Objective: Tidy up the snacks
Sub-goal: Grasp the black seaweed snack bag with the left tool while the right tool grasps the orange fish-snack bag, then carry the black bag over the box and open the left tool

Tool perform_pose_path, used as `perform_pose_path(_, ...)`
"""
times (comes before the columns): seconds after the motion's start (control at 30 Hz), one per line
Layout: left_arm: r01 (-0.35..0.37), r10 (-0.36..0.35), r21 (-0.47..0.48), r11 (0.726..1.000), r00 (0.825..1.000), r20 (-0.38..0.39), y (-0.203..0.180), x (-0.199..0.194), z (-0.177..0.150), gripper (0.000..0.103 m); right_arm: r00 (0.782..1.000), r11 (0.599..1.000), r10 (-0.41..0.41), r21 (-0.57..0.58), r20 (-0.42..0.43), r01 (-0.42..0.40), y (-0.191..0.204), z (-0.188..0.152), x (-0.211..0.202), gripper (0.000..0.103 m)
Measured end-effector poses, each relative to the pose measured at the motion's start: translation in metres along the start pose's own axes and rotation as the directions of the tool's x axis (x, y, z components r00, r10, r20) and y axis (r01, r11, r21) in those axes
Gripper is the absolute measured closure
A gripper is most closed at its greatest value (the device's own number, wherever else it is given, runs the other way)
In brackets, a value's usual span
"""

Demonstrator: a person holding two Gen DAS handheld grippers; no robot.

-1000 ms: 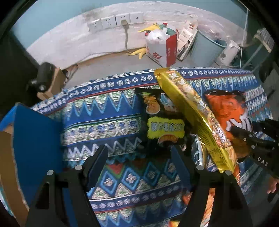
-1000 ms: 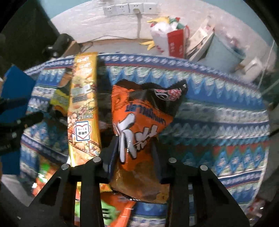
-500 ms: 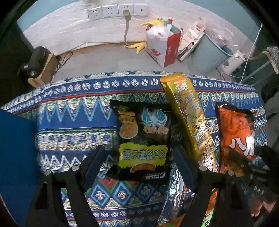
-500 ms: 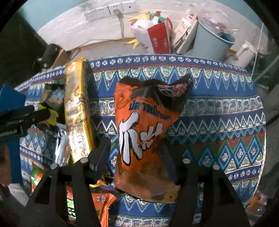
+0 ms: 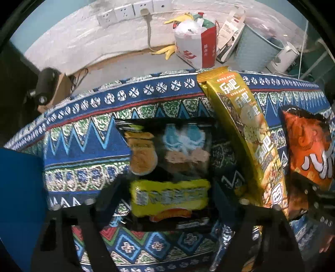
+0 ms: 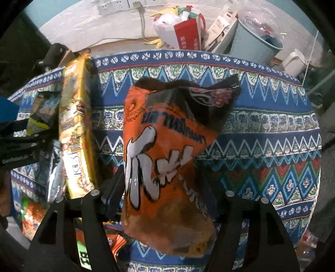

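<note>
A black snack bag with a yellow label [image 5: 169, 167] lies on the patterned tablecloth [image 5: 83, 134]. My left gripper [image 5: 167, 194] is open, its fingers on either side of the bag's lower part. A long gold snack pack [image 5: 242, 134] lies to its right, also in the right wrist view [image 6: 75, 134]. An orange chip bag [image 6: 165, 159] lies right of that, also in the left wrist view [image 5: 307, 146]. My right gripper [image 6: 161, 186] is open, its fingers on either side of the orange bag's lower half.
More snack packets [image 6: 31, 211] lie at the table's near left edge. A blue box [image 5: 18, 200] stands at the left. Beyond the table are a red-and-white bag [image 5: 194, 48], a pale blue bin [image 5: 257, 46] and wall sockets [image 5: 129, 10].
My right gripper has opened and let go of the orange bag, which now lies on the cloth. My left gripper has moved in over the black bag, fingers straddling it.
</note>
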State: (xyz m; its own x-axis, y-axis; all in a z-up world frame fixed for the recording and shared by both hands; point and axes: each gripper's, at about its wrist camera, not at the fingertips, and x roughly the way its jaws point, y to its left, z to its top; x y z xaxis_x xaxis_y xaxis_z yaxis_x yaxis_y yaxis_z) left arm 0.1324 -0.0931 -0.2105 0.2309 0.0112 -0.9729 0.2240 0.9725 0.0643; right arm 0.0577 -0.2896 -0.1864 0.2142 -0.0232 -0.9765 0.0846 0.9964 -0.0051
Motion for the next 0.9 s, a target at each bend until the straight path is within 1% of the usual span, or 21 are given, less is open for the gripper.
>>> perform_pose_path(0.03,-0.006,0.006,0.019,1.0,1.0,0.003,-0.001,-0.001,-0.002,0.041,1.0,1.0,-0.006,-0.005,-0.003,0.006,0.002,0.0,0.003,0.035)
perform_pose_path(0.07,-0.006,0.006,0.028,1.0,1.0,0.007,-0.001,-0.002,-0.003,0.042,1.0,1.0,-0.015,-0.014,-0.002,0.015,0.004,0.001,0.005,0.035)
perform_pose_path(0.13,0.018,-0.019,0.028,0.999,1.0,0.007,0.003,-0.005,-0.006,0.043,0.999,0.999,-0.041,-0.035,0.007,0.041,0.007,0.001,0.009,0.036)
perform_pose_path(0.2,0.018,-0.018,0.023,1.0,1.0,0.008,0.008,-0.007,-0.009,0.043,0.997,0.995,-0.078,-0.059,0.022,0.079,0.013,0.0,0.008,0.053)
perform_pose_path(0.23,0.015,-0.015,0.025,1.0,1.0,0.01,0.009,-0.008,-0.009,0.043,0.995,0.994,-0.09,-0.066,0.031,0.092,0.014,0.0,0.006,0.055)
perform_pose_path(0.3,0.002,-0.002,0.031,1.0,1.0,0.018,0.013,-0.012,-0.011,0.043,0.996,0.996,-0.074,-0.053,0.044,0.077,0.013,0.001,0.002,0.061)
perform_pose_path(0.37,-0.006,0.005,0.031,1.0,0.999,0.034,0.019,-0.02,-0.013,0.043,0.996,0.996,-0.072,-0.051,0.047,0.074,0.012,0.002,-0.002,0.063)
perform_pose_path(0.53,-0.023,0.021,0.033,0.999,0.997,0.072,0.028,-0.04,-0.021,0.043,0.994,0.995,-0.079,-0.056,0.07,0.083,0.014,0.005,-0.015,0.064)
perform_pose_path(0.73,-0.018,0.014,0.034,0.999,0.992,0.128,0.037,-0.066,-0.031,0.043,0.989,0.991,-0.09,-0.093,0.119,0.101,0.03,0.008,-0.04,0.064)
perform_pose_path(0.9,-0.034,0.026,0.044,0.998,0.986,0.167,0.041,-0.085,-0.037,0.043,0.986,0.989,-0.073,-0.119,0.147,0.091,0.045,0.01,-0.056,0.064)
